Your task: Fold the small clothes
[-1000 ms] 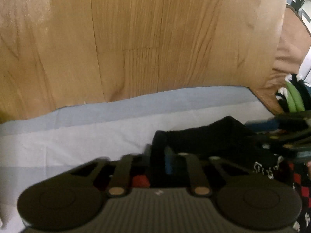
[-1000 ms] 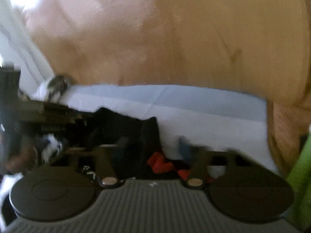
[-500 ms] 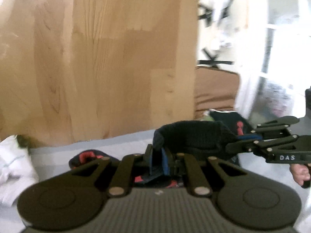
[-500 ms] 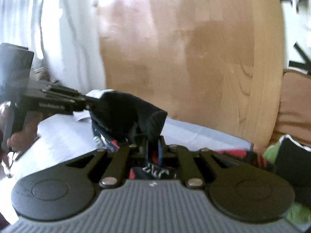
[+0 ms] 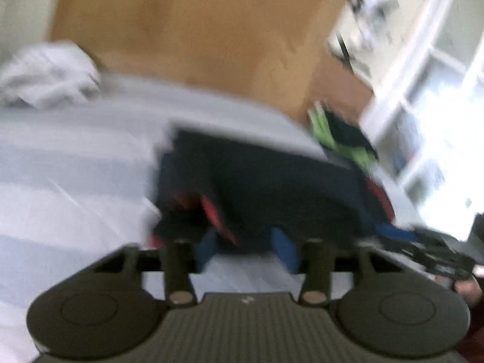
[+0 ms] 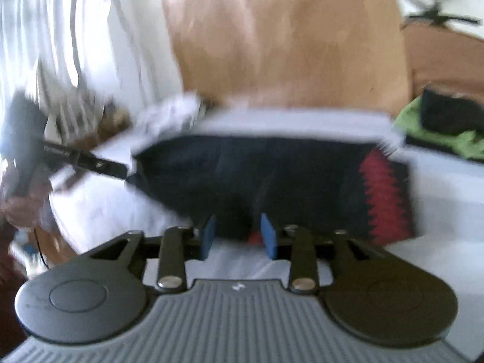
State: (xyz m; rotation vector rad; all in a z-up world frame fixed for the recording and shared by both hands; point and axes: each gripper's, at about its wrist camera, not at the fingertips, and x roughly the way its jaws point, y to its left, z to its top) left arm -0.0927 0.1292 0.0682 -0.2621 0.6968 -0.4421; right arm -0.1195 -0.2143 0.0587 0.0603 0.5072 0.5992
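Both claws have swung across the scene since the earlier frames, and the black garment point(image 5: 272, 181) that hung pinched between them a moment ago now lies spread flat on the pale sheet point(image 5: 75, 166); the left claw point(image 5: 246, 249) has just been opening, its blue pads standing apart with the near edge of the dark cloth lying between them, and nothing pressed on it as far as the blur allows; the right claw point(image 6: 239, 236) has likewise just been opening, its blue pads apart either side of the garment's near hem, not gripping it. Seen from the right wrist, the black garment point(image 6: 272, 178) stretches as a long dark band across the sheet point(image 6: 438, 211), with a red zigzag band at its right end; the left claw point(image 6: 99, 165) shows there as a dark bar reaching in to the garment's left end, held by a hand point(image 6: 18, 205) at the left edge. Seen from the left wrist, the right claw point(image 5: 429, 251) comes in from the lower right beside the garment's right end. A wooden board point(image 5: 196, 30) rises behind the sheet; a crumpled white cloth point(image 5: 48, 75) lies at the far left of the sheet, well apart from the garment; a green and black heap point(image 6: 441, 127) sits beyond the garment's right end, near the sheet's edge. Both views are heavily smeared, so fine detail on the cloth cannot be told.
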